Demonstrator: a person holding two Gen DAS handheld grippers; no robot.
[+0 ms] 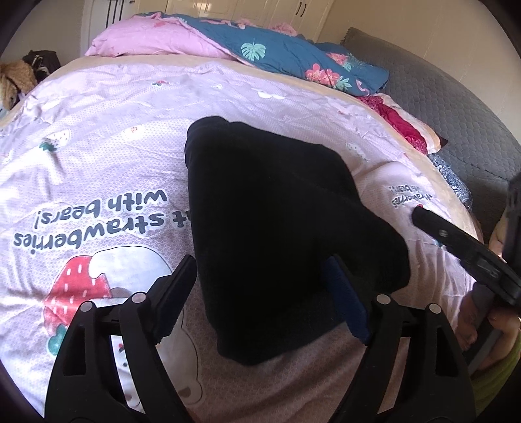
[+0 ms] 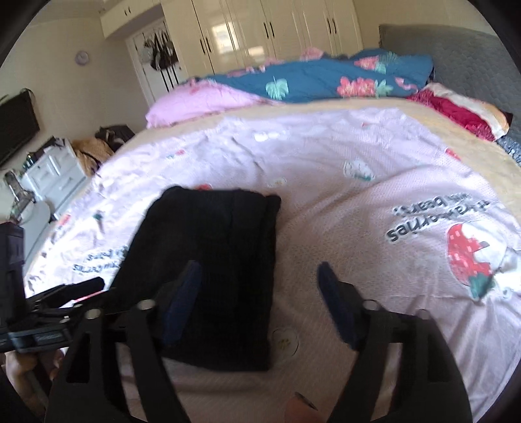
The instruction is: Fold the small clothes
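Note:
A folded black garment [image 1: 276, 211] lies flat on the pink strawberry-print bed cover [image 1: 114, 146]. My left gripper [image 1: 260, 276] hovers over its near end with the jaws wide apart, the cloth lying loose between the fingers, not pinched. From the right a finger [image 1: 449, 237] of my right gripper reaches in beside the garment. In the right wrist view the black garment [image 2: 221, 244] sits left of centre. My right gripper [image 2: 259, 270] is open over its right edge and grips nothing. The left gripper's finger [image 2: 75, 289] shows at the far left.
A pink pillow [image 1: 146, 42], a blue floral quilt [image 1: 293, 55] and red fabric [image 1: 400, 127] lie along the far side of the bed, by a grey headboard [image 1: 439, 97]. White wardrobes [image 2: 276, 29] and a white dresser [image 2: 55, 175] stand beyond.

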